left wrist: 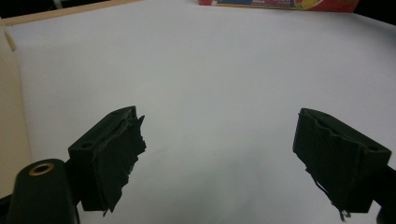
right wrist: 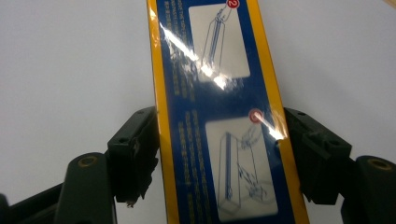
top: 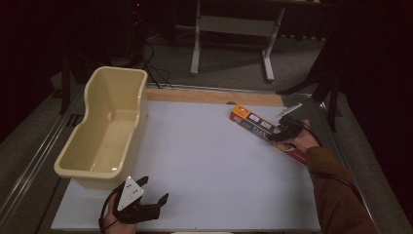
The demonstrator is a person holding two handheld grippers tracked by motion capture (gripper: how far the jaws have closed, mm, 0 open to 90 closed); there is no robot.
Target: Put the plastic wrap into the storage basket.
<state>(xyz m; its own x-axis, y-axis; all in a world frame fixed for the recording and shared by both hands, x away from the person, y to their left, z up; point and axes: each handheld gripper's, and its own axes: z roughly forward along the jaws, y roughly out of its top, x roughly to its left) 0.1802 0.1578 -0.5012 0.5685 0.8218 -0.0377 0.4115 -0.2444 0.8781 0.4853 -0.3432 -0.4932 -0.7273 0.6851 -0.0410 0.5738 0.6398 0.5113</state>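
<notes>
- Between the jaws of the right gripper (top: 285, 132) lies a long, narrow box (top: 265, 132) with a blue face, yellow edges and an orange end; in the right gripper view the two jaws press against its long sides (right wrist: 219, 121), so the tongs are pinching the box.
- The box rests flat on the white table top (top: 209, 165), running aslant: its orange end points away from the right gripper toward the far wooden edge strip (top: 214, 96), and its red near end passes under the person's right hand (top: 302, 141).
- The blue face carries printed drawings in white panels and glare from a glossy wrap.
- The left gripper (top: 153, 192) sits at the near edge of the table, well apart from the box; in its own view its jaws stand spread wide with only bare white surface between them (left wrist: 219, 140).
- Far ahead of the left gripper, in its view, a strip of the box (left wrist: 280, 3) shows at the table's far side.
- Just beside the left gripper, on its outer side, stands a cream plastic tub (top: 104, 129), open and empty, its wall a pale band in the left gripper view (left wrist: 9, 121).
- Nothing lies on the white surface between the two grippers.
- Beyond the table, a white desk frame (top: 234, 29) stands on the grey floor, with dark cables (top: 153, 68) behind the tub.
</notes>
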